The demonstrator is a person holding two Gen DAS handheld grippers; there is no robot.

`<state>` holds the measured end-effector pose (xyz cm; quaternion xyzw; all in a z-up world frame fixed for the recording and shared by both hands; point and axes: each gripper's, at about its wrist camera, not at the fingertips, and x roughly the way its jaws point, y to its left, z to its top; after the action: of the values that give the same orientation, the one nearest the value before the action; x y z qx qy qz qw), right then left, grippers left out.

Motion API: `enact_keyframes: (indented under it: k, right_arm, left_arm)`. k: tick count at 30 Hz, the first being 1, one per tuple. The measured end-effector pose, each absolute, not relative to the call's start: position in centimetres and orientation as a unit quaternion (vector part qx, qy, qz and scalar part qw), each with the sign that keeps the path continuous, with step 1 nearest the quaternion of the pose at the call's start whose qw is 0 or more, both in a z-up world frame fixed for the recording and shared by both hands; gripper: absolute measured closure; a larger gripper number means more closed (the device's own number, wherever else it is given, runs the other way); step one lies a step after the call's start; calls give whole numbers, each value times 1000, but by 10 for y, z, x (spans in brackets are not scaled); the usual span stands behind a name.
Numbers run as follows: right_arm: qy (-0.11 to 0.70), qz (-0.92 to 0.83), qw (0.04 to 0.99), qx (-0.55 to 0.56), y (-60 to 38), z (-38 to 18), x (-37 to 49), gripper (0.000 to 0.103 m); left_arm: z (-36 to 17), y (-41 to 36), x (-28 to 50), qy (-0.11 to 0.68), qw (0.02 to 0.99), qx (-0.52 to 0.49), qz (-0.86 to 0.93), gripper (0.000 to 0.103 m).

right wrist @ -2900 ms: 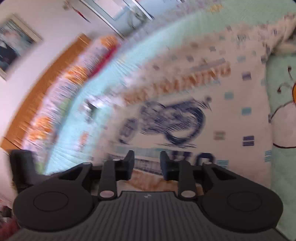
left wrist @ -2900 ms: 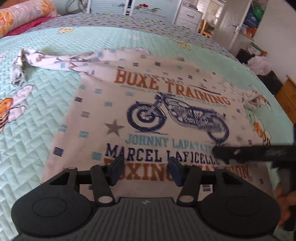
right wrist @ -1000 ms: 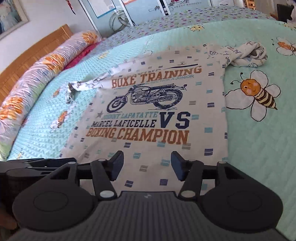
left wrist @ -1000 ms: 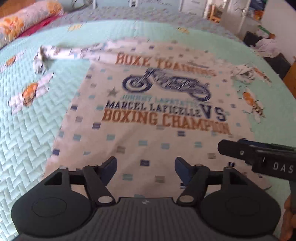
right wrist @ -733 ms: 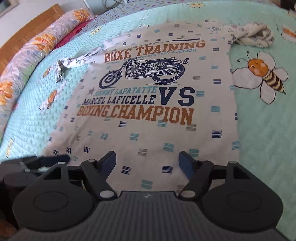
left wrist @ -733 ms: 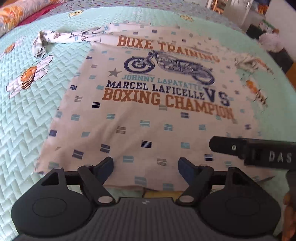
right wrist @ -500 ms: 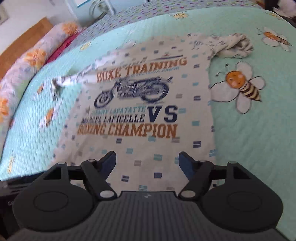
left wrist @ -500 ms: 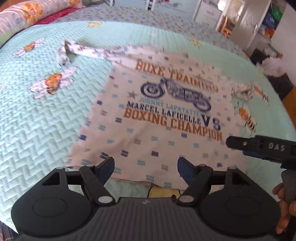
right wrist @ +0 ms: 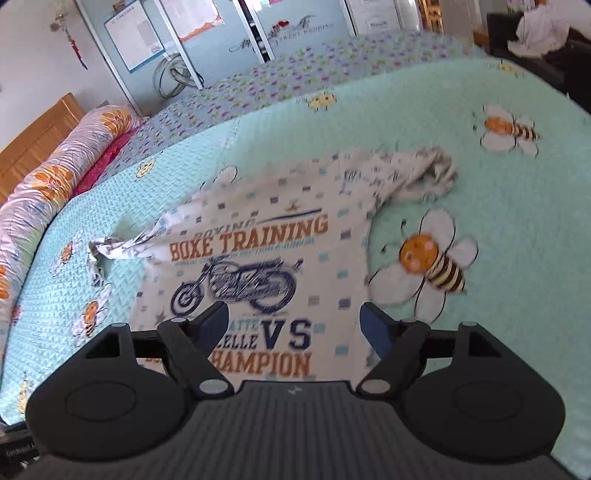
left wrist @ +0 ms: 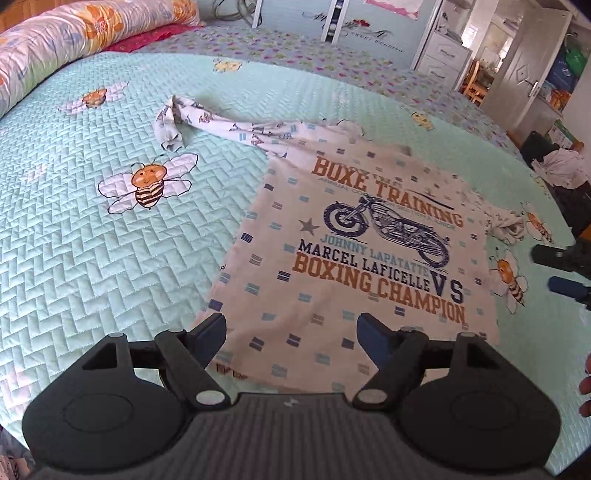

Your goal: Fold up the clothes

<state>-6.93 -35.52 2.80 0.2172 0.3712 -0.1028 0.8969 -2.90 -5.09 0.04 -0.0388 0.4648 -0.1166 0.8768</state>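
Observation:
A cream long-sleeved shirt [left wrist: 354, 266] with a motorbike print and orange lettering lies flat, print up, on the mint quilt. Its left sleeve [left wrist: 207, 123] stretches out to the left, twisted; the right sleeve [right wrist: 424, 171] is bunched at the shirt's right shoulder. My left gripper [left wrist: 291, 334] hovers open above the shirt's lower left hem, holding nothing. My right gripper [right wrist: 293, 323] is open too, raised over the lower part of the shirt [right wrist: 266, 258], empty. The right gripper's dark fingers [left wrist: 561, 258] show at the right edge of the left wrist view.
The quilt [left wrist: 92, 229] covers a wide bed and carries bee pictures [right wrist: 432, 264]. A long flowered bolster [right wrist: 48, 188] lies along the wooden headboard side. Cabinets and a door [left wrist: 517, 70] stand beyond the bed, with a heap of white cloth [right wrist: 539, 31] on dark furniture.
Both grippers have pulled back and risen from the shirt's lower hem, staying open. More of the bed and room comes into view; the shirt lies as before.

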Motion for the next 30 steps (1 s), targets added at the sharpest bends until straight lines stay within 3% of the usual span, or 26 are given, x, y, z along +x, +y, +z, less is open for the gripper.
enact_keyframes:
  k: [5, 11, 18, 23, 28, 30]
  right_arm:
    - [355, -163, 895, 215, -403, 25, -45, 25]
    - [414, -214, 863, 195, -471, -5, -4, 25]
    - [490, -198, 805, 270, -513, -48, -6, 25]
    - [453, -168, 838, 255, -507, -40, -13, 25]
    - [552, -86, 777, 291, -524, -52, 19, 25]
    - [584, -29, 750, 311, -532, -58, 29, 25]
  left_arm:
    - [-21, -74, 26, 487, 864, -39, -121, 22]
    - [-43, -132, 90, 495, 861, 13, -115, 22]
    - [-72, -165, 78, 547, 825, 42, -136, 22]
    - [-56, -170, 64, 572, 808, 52, -135, 23]
    - [-5, -180, 78, 500, 857, 33, -117, 22]
    - [11, -201, 92, 489, 861, 61, -129, 27]
